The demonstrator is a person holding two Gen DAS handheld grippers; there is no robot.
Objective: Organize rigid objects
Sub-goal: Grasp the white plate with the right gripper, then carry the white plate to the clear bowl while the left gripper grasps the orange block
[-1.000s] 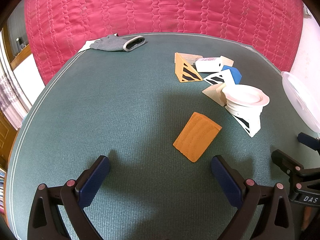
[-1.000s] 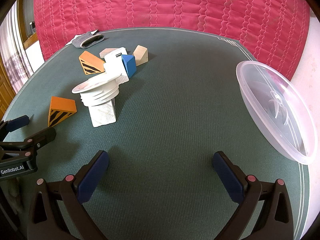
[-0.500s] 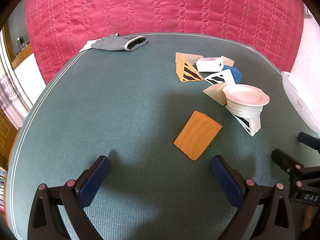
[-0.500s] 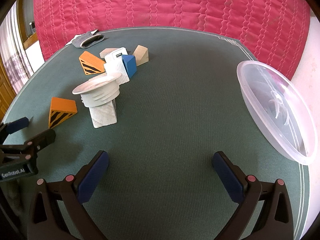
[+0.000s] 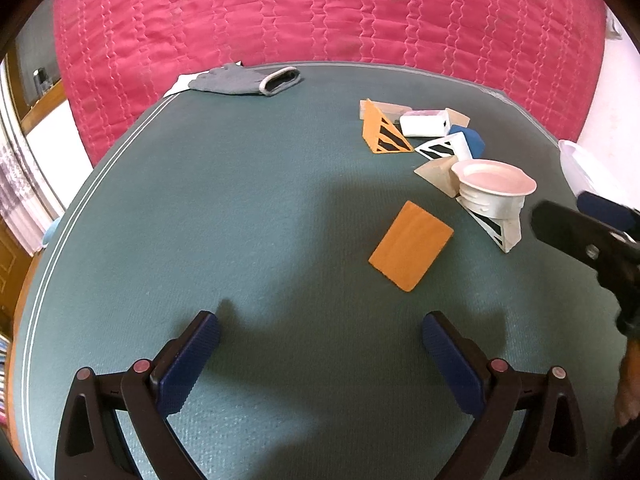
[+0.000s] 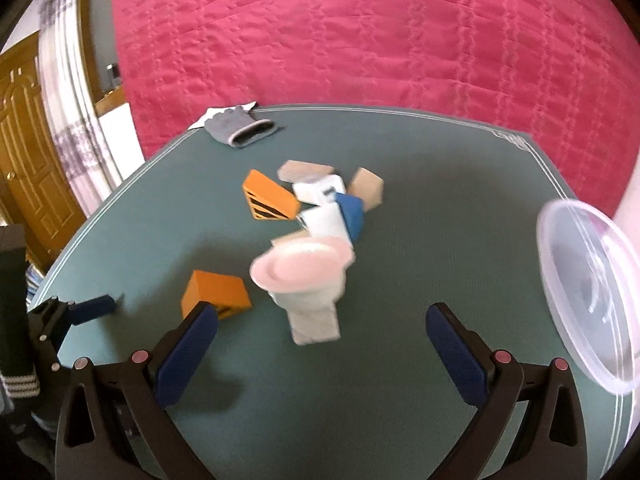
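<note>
Both tongs hang over the green table (image 5: 240, 220) with their blue-padded fingers spread wide and nothing between them. The left tongs (image 5: 320, 344) point toward an orange wedge block (image 5: 411, 245) that lies flat by itself, a little ahead and to their right. Past it sits the main cluster — a white ribbed cup with a pink-tinted flared rim (image 5: 494, 186) resting on a white striped wedge (image 5: 502, 230), then a tan block (image 5: 436, 174), a blue block (image 5: 470, 140), a white box (image 5: 424, 125) and an orange striped wedge (image 5: 382, 132) standing on edge, all touching or just beside one another.

The right tongs (image 6: 320, 340) face that same cluster; their view is motion-blurred, with the cup (image 6: 304, 270) close ahead between the fingers' lines and the lone orange wedge (image 6: 216, 292) just behind the left fingertip. A clear plastic lid (image 6: 588, 292) lies at the table's right edge, well apart from the blocks. A grey glove (image 5: 244, 80) rests at the far edge — against a red quilted cover (image 5: 320, 12).
</note>
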